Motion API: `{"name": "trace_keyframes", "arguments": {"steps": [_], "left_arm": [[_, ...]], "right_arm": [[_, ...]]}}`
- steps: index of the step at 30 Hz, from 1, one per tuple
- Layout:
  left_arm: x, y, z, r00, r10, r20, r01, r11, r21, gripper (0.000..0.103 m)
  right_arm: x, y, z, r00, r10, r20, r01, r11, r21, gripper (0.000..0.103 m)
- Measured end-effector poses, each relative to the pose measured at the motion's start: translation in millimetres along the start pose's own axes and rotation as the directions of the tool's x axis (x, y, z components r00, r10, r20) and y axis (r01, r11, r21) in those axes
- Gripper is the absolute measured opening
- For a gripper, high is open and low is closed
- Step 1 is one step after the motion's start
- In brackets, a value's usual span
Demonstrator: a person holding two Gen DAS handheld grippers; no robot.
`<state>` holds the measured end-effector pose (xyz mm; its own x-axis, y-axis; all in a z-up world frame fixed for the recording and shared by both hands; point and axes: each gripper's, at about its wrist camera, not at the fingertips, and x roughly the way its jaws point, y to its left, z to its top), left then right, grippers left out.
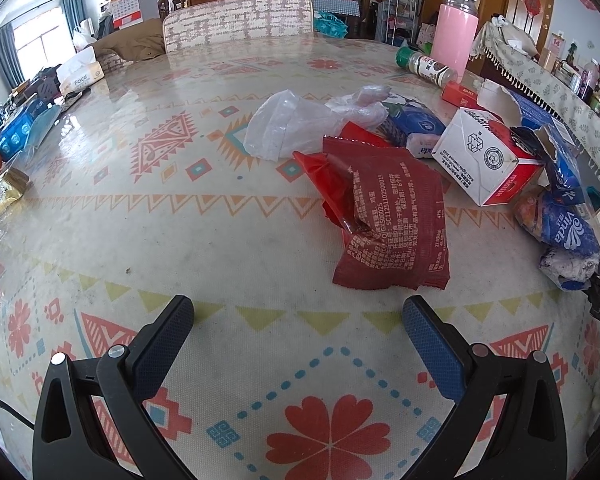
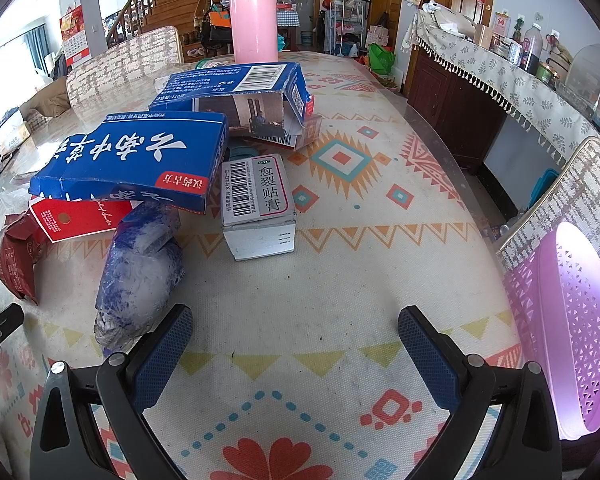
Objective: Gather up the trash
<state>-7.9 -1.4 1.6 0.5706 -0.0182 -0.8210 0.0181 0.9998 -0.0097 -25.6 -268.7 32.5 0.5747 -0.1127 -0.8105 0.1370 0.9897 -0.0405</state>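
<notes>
Both grippers hover over the surface point(image 1: 112, 240), fingers apart and empty. The red wrapper point(image 1: 392, 220) lies ahead and slightly right of the left gripper point(image 1: 298, 320), long axis running away from it. The right gripper point(image 2: 296, 328) sits nearer the crumpled blue pack point(image 2: 140, 272), at its left finger; basket point(image 2: 572, 320) right.

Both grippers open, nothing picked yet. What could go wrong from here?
1. The blue carton lies propped on the red-and-white box and the crumpled blue wrapper. Pulling either out first would likely drop or slide the carton.
2. The red snack wrapper lies nearly flat, so the left hand-held gripper may scrape the tablecloth instead of pinching it.
3. The pink thermos stands just behind the pile; a wide reach by the right hand-held gripper might tip it.
</notes>
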Motion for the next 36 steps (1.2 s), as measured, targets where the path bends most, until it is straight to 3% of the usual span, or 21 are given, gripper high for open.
{"name": "trace_keyframes", "arguments": {"steps": [8,15,21,24,30,33,36], "left_arm": [[0.8,-0.7,0.1,1.000,0.009,-0.010,-0.009,1.000,-0.008,0.103],[0.1,-0.5,-1.7,1.000,0.006,-0.007,-0.006,1.000,-0.007,0.103],[-2.2,-0.8,-5.5,1.000,0.002,-0.001,-0.002,1.000,-0.003,0.102],[-10.9,-0.7,-13.4,1.000,-0.006,0.008,0.006,1.000,0.018,0.095],[-58.9,13.5,-26.6,0.994,-0.035,0.107,0.031,0.999,0.040,0.095],[-84.0,26.7,-33.1,0.986,-0.017,0.166,0.012,0.999,0.030,0.095],[-98.3,36.2,-40.3,0.980,0.033,0.197,-0.040,0.999,0.029,0.095]], "right_arm": [[0.9,0.0,-0.4,0.999,0.031,-0.041,-0.032,0.999,-0.033,0.103],[-5.8,-7.5,-9.9,0.993,0.107,-0.050,-0.113,0.985,-0.133,0.103],[-7.2,-3.5,-10.9,0.995,0.090,-0.043,-0.095,0.988,-0.123,0.103],[-8.5,-1.9,-12.4,0.997,0.074,-0.037,-0.078,0.990,-0.121,0.103],[-14.6,-4.3,-16.7,0.997,0.062,-0.047,-0.066,0.993,-0.099,0.101],[-27.7,-10.5,-25.3,0.997,0.061,-0.044,-0.063,0.996,-0.059,0.090],[-52.5,-13.9,-36.4,0.996,0.092,0.016,-0.092,0.996,-0.015,0.090]]}}
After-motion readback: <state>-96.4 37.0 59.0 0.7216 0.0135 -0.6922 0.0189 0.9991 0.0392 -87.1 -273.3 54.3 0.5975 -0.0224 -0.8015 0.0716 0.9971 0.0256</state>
